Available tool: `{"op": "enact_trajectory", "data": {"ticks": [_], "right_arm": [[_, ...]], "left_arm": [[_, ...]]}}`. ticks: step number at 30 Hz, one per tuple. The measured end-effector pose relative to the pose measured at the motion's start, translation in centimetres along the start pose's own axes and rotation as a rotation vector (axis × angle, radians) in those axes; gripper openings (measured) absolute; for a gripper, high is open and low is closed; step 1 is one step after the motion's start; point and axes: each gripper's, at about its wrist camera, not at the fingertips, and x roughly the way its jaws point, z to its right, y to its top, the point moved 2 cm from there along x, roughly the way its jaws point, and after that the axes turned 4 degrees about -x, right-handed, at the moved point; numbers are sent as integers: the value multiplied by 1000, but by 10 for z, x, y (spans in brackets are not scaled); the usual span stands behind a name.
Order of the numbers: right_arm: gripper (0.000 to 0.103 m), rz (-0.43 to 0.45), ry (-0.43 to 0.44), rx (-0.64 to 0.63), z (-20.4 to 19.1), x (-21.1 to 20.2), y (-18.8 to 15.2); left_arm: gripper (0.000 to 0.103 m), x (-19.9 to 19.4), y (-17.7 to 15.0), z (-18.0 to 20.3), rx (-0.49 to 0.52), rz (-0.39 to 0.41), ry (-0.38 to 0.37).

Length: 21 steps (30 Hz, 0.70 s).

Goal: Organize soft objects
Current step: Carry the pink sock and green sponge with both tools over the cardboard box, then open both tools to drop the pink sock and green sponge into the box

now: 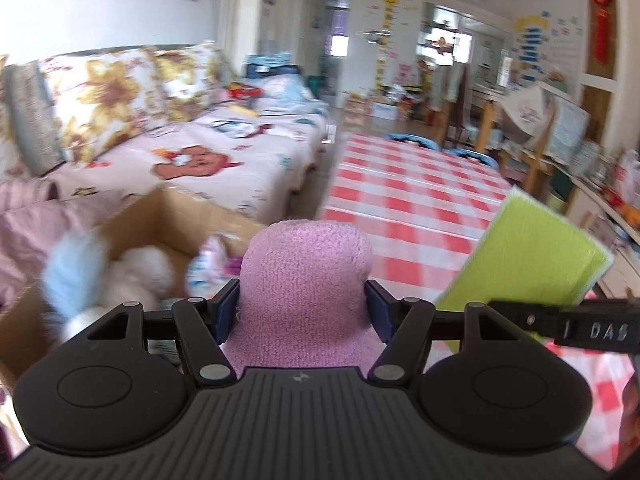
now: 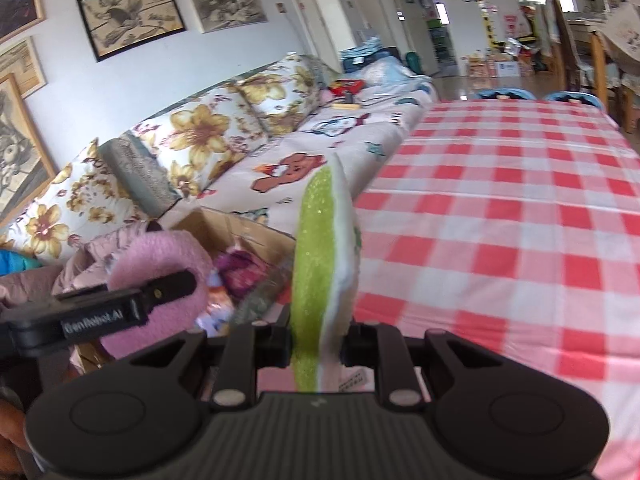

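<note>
Left wrist view: left gripper clamped on a fuzzy pink knitted soft item, blue pads pressing its sides, the bulk bulging forward beyond the fingers. Beyond and to the left, an open brown cardboard box with a white fluffy plush toy and a pale blue furry piece already inside, standing just beside the near left corner of the red-and-white checked tablecloth. At the right edge, a flat lime-green sponge pad with a white backing, held up above the cloth.

Right wrist view: right gripper pinched tight on the green sponge pad, seen edge-on and upright between the closed fingers. Left gripper and pink item at the left, hovering near the box, over its near rim.

Step in hand, judging by this: carrying both soft items toward the box. Next move: bring each over the opening, then release, pink item first since nearer.

Surface and room: checked cloth bare in both views; floral-cushioned sofa under a cartoon-print sheet along the left; framed prints on the wall; cluttered room beyond.
</note>
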Motion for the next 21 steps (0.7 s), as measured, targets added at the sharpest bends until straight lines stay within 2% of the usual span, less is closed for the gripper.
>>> {"op": "enact_trajectory", "data": {"ticks": [6, 12, 21], "right_arm": [[18, 4, 116, -66, -40, 52, 40], [18, -7, 227, -70, -72, 108, 67], [18, -85, 319, -37, -97, 180, 69]], "left_arm": [[80, 14, 8, -48, -86, -3, 119], [81, 16, 5, -72, -98, -11, 219], [81, 19, 0, -67, -61, -49, 263]]}}
